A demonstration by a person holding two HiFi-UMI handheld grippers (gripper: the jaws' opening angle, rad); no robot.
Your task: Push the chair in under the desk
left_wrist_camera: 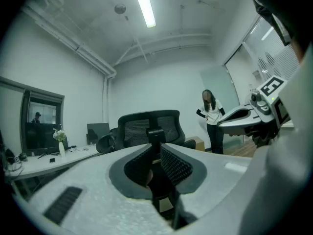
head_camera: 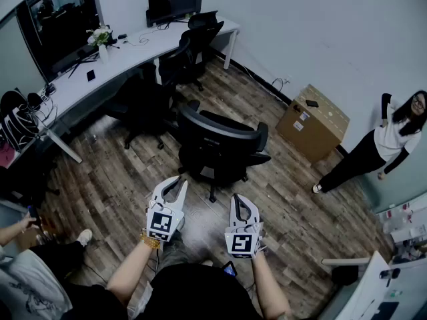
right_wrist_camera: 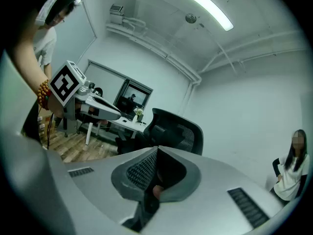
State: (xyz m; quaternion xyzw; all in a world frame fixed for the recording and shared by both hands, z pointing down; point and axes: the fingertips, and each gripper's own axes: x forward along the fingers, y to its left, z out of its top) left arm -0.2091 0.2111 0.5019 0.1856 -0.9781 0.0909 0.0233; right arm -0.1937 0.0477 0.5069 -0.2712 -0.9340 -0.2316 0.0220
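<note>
A black mesh-backed office chair [head_camera: 219,144] stands out on the wood floor, its back toward me, well away from the long white desk [head_camera: 137,52]. My left gripper [head_camera: 179,183] and right gripper [head_camera: 238,199] hover side by side a short way behind the chair's backrest, touching nothing. Both are shut with nothing between the jaws. In the left gripper view the chair [left_wrist_camera: 149,128] rises straight ahead beyond the left gripper [left_wrist_camera: 155,147]. The right gripper view has the chair [right_wrist_camera: 177,131] just past the right gripper [right_wrist_camera: 157,150].
Two more black chairs [head_camera: 143,105] [head_camera: 197,35] sit near the desk. A cardboard box [head_camera: 313,121] stands by the right wall, and a person [head_camera: 380,145] in a white top stands beyond it. Another person's arm and shoe [head_camera: 40,235] are at the lower left.
</note>
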